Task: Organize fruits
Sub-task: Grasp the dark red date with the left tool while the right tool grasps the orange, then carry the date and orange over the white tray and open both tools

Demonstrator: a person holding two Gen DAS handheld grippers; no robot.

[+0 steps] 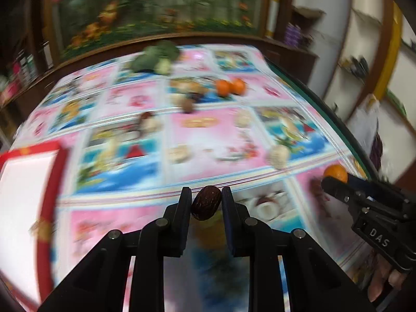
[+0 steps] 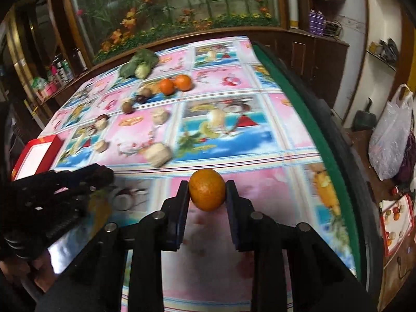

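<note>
Glossy printed plastic tablecloth [image 2: 234, 140]; dimpled orange [image 2: 207, 189]; wrinkled matt brown fruit [image 1: 206, 202].

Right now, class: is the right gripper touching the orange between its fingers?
Touching. In the right wrist view, the right gripper has both finger pads pressed against the sides of the orange, with no gap visible on either side.

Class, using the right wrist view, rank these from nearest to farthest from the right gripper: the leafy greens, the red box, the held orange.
1. Held orange, between the right gripper fingers.
2. Red box, on the table's left edge.
3. Leafy greens, at the far side.
</note>
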